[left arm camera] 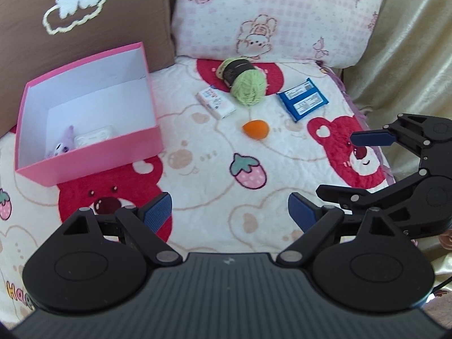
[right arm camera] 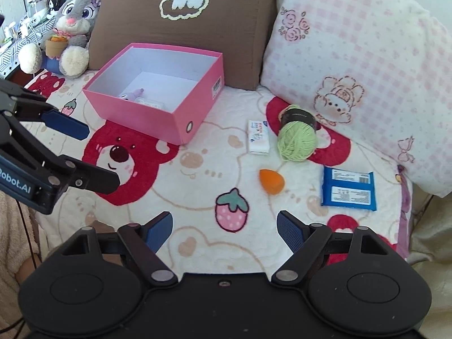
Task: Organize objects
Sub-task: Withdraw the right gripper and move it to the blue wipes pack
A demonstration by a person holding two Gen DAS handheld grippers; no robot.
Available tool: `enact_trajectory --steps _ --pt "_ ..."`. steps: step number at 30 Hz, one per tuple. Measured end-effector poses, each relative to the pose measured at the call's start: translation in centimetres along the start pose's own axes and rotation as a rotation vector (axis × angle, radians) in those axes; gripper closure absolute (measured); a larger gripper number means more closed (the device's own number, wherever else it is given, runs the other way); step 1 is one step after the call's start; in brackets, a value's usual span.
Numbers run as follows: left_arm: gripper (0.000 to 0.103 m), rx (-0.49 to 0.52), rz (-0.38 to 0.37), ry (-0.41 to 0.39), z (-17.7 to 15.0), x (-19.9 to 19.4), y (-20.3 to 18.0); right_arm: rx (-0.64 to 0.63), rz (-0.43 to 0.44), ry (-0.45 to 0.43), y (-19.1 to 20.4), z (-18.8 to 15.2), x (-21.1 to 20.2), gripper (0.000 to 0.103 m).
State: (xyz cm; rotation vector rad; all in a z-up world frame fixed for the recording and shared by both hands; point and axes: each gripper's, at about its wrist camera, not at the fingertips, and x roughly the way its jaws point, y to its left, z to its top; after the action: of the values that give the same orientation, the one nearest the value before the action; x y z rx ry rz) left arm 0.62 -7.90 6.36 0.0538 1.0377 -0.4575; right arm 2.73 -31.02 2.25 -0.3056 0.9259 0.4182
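Both grippers hang above a blanket (right arm camera: 197, 175) printed with red bears and strawberries, and both stand wide open with nothing between the fingers. The left gripper (left arm camera: 230, 212) shows its blue pads spread apart over the blanket, and in the right wrist view it appears again at the left edge (right arm camera: 93, 152), also empty. The right gripper (right arm camera: 224, 230) is open in the same way; the left wrist view shows it at the right edge (left arm camera: 336, 166). A pink box (right arm camera: 195, 113) with a white inside stands on the blanket in front of a brown pillow (right arm camera: 240, 28). Inside the box lie a small purple and white toy (left arm camera: 63, 145) and a small white packet (left arm camera: 94, 137), close beside each other near the front wall. Outside the box, to its right, four things lie on the blanket: a white tissue pack (right arm camera: 258, 137), a ball of green yarn (right arm camera: 296, 138) with a dark band just beside it, an orange egg-shaped sponge (right arm camera: 271, 182) in front of these two, and a blue packet (right arm camera: 349, 189) further to the right. A pink checked pillow (right arm camera: 353, 56) lies behind the yarn. A grey plush rabbit (right arm camera: 76, 19) sits left of the brown pillow.
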Motion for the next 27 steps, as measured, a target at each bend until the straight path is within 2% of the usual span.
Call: enact_trajectory --steps 4,6,9,15,19,22,27 --pt "0.013 0.015 -0.014 -0.011 1.1 0.7 -1.3 0.001 -0.005 -0.097 -1.8 -0.2 -0.2 0.019" --pt "0.013 0.019 -0.004 -0.046 1.5 0.6 -1.5 -0.006 -0.018 -0.15 -2.7 -0.5 -0.3 0.019" --pt "0.013 0.037 0.016 -0.081 2.3 0.5 -1.5 -0.076 -0.052 -0.209 -3.3 -0.6 -0.6 0.019" --pt "0.013 0.059 0.013 -0.094 3.8 1.9 -2.3 -0.103 -0.04 -0.101 -5.2 -0.3 -0.3 0.019" --pt "0.013 0.041 -0.036 -0.12 4.8 3.4 -3.2 -0.113 -0.055 -0.06 -6.8 -0.1 -0.2 0.019" --pt "0.013 0.022 -0.073 -0.113 5.6 5.1 -3.7 -0.12 -0.035 -0.032 -8.3 0.4 0.7 0.019" --pt "0.013 0.022 -0.063 -0.077 6.7 8.6 -4.5 -0.212 -0.063 -0.059 -10.7 0.1 2.7 0.019"
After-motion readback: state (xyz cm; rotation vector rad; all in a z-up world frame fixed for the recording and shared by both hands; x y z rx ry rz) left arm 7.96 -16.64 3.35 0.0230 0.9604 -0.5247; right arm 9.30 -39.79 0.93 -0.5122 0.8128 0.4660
